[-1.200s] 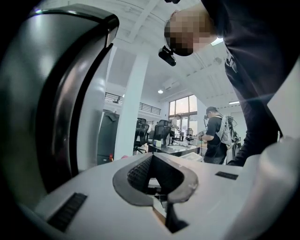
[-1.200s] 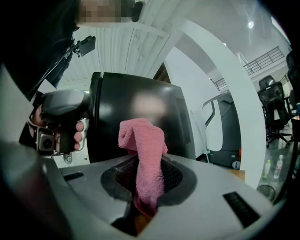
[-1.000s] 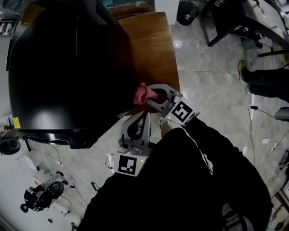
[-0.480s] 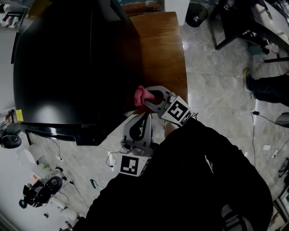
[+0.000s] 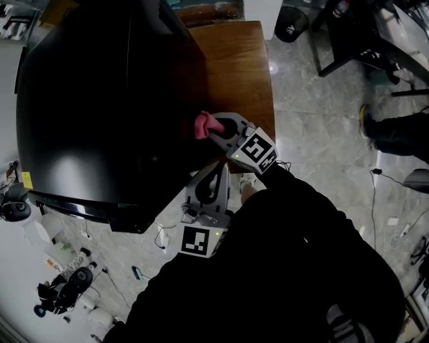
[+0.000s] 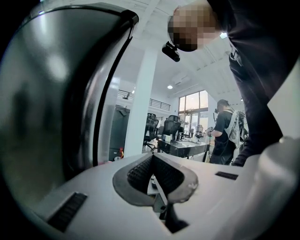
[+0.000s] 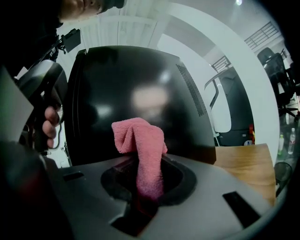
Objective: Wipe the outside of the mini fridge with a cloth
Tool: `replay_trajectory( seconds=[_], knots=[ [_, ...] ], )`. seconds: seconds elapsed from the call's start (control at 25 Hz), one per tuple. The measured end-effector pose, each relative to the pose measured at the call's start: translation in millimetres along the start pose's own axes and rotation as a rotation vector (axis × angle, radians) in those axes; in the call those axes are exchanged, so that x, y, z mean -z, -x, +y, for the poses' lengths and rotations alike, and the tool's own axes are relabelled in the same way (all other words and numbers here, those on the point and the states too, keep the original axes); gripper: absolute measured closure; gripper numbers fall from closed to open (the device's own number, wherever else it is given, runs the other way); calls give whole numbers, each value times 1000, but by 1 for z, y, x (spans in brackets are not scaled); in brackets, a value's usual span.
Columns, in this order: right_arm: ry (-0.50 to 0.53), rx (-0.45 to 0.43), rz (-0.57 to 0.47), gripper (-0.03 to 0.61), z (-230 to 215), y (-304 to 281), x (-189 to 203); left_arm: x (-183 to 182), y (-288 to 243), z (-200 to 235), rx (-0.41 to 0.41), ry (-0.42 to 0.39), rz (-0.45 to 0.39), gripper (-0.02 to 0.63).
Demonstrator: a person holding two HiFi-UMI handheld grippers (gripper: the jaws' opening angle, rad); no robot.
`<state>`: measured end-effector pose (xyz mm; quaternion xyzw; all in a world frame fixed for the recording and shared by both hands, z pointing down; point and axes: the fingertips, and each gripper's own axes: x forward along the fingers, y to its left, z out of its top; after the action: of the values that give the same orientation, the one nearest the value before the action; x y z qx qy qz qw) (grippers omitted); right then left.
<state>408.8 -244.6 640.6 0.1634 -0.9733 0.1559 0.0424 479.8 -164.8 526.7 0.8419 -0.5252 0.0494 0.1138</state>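
Observation:
The black mini fridge (image 5: 87,100) fills the upper left of the head view and stands on a wooden table (image 5: 238,60). My right gripper (image 5: 213,130) is shut on a pink cloth (image 5: 203,125), whose bunched end lies at the fridge's right side wall. In the right gripper view the pink cloth (image 7: 138,136) sticks up from the right gripper (image 7: 140,164) in front of the glossy fridge wall (image 7: 136,89). My left gripper (image 5: 218,171) hangs just below, shut with nothing in it. The left gripper (image 6: 151,171) has the fridge (image 6: 47,93) close on its left.
The wooden table top (image 7: 243,164) runs on to the right of the fridge. A bin (image 5: 295,20) and chair legs (image 5: 348,47) stand on the tiled floor beyond. Cables and small devices (image 5: 60,295) litter the floor at lower left. A person (image 6: 225,136) stands by a desk.
The right gripper with the pink cloth has moved a little up and left along the fridge's side. The left gripper has stayed shut just below it.

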Motion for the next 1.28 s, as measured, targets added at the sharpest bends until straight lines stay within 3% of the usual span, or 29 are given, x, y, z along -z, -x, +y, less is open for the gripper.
replay_trajectory(
  seconds=[0.8, 1.12, 1.28],
  knots=[
    [15, 120, 48, 500, -161, -67, -31, -50, -89, 8, 5, 2, -42, 607],
    [-20, 220, 84, 500, -197, -86, -34, -40, -69, -13, 92, 29, 11, 607],
    [-83, 278, 14, 500, -202, -65, -46, -39, -46, -25, 168, 29, 30, 607]
  ],
)
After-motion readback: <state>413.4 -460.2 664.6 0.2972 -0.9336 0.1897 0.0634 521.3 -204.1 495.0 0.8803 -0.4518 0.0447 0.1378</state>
